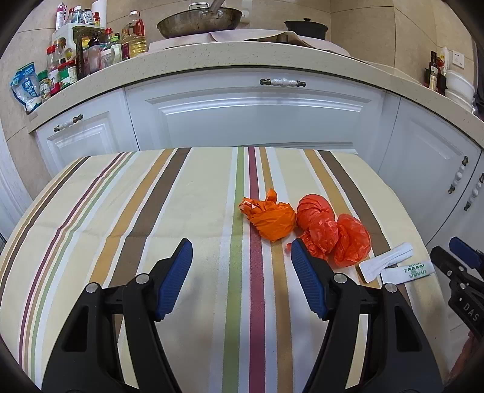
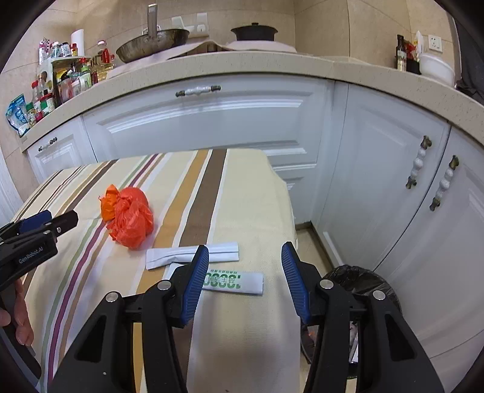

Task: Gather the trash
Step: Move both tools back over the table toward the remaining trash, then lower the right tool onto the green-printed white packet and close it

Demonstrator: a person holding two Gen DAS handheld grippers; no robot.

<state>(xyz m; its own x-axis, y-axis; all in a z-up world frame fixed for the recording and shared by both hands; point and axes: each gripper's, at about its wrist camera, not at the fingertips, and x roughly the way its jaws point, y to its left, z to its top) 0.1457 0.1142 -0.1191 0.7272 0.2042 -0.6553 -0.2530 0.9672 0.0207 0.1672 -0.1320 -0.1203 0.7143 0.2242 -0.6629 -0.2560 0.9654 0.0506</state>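
On the striped tablecloth (image 1: 151,196) lie an orange crumpled bag (image 1: 270,216), a red crumpled bag (image 1: 329,232), a white paper sleeve (image 1: 384,261) and a white packet with green print (image 1: 408,272). My left gripper (image 1: 240,248) is open and empty, just short of the bags. My right gripper (image 2: 245,252) is open and empty above the green-print packet (image 2: 239,281) and next to the white sleeve (image 2: 169,255). The red bag (image 2: 131,219) hides most of the orange bag (image 2: 108,204) there. The left gripper (image 2: 45,222) shows at the left edge; the right gripper's state cannot be read in the left wrist view (image 1: 453,257).
A bin lined with a black bag (image 2: 360,279) stands on the floor right of the table. White cabinets (image 1: 257,121) with a beige counter (image 1: 242,57) rise behind, holding bottles (image 1: 75,57), a pan (image 1: 198,21) and a black pot (image 1: 305,27).
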